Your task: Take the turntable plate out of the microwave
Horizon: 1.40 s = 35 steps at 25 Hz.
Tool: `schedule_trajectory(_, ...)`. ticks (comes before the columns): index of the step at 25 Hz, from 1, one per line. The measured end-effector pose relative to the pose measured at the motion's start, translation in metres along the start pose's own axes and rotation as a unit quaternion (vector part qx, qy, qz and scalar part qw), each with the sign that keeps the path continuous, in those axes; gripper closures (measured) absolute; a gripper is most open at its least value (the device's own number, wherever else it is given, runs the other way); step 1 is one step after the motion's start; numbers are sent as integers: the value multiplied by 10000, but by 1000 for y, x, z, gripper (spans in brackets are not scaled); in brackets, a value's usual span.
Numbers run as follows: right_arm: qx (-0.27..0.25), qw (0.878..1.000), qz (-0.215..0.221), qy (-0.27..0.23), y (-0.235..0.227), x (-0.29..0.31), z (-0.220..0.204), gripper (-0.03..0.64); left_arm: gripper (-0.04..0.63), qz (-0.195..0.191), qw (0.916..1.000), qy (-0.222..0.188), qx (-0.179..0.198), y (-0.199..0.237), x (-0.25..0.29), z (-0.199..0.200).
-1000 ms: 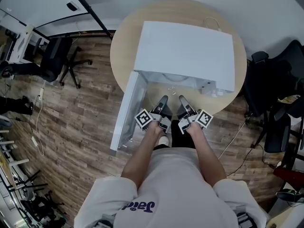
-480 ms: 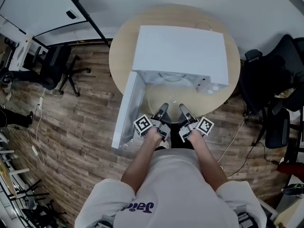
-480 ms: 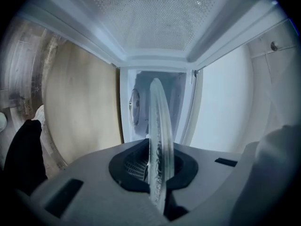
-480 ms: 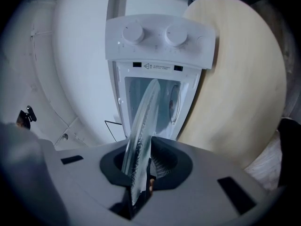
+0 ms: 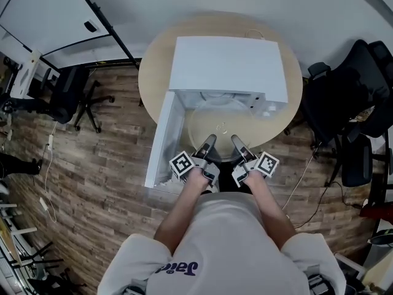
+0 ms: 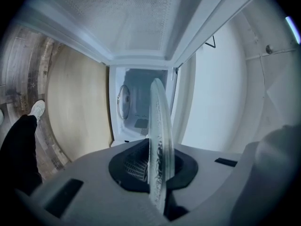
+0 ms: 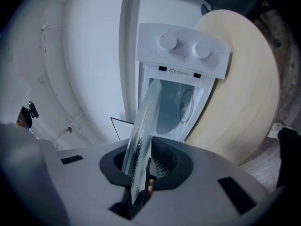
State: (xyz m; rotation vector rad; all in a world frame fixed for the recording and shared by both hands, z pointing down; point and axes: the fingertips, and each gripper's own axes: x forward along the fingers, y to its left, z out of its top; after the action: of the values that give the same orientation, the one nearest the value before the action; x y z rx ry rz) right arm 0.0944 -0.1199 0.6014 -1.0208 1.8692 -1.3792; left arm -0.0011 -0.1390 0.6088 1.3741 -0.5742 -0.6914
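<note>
1. We have 2 tools on the clear round glass turntable plate (image 5: pixel 224 118). The left tool (image 5: pixel 210 140) and the right tool (image 5: pixel 236 140) sit side by side on its near rim.
2. Looking along each tool, the jaws are pressed onto the thin glass edge, which stands between the dark pads. Both are pinching the plate, and neither is spread.
3. The plate hangs roughly level in front of the boxy white microwave (image 5: pixel 227 66). Its far rim looks to be about at the mouth of the open cavity. The swung-open white door (image 5: pixel 164 140) is just beside it on the left, and it sits over the front of the round pale wooden table (image 5: pixel 153 72).
4. To do this step well, we judge both hands should draw back at 1 pace and 1 height, so the glass neither twists nor bends between the 2 pinches.
5. All the weight sits beyond the grip, so we should watch for the far rim drooping and tilt the tools to hold it level.
6. The glass is likely slick and the bite is narrow, so we go slow and smooth and keep clear of the door.
</note>
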Motion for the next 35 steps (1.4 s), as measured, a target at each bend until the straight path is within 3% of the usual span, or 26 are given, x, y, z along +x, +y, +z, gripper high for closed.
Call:
schedule_trajectory(14,-287,9989,352,-151,58,3,10,561,567,-287,9995,24,140,-53,-2,-4)
schedule_trajectory(17,-483,9983,329,-76,61,3,11,552,568,-167,9998,-26,134,-58,-3,-5)
schedule_trajectory(35,-333,9990,289,-106,62,-1,13,552,568,-245,9997,-38,-1,-58,-3,-9)
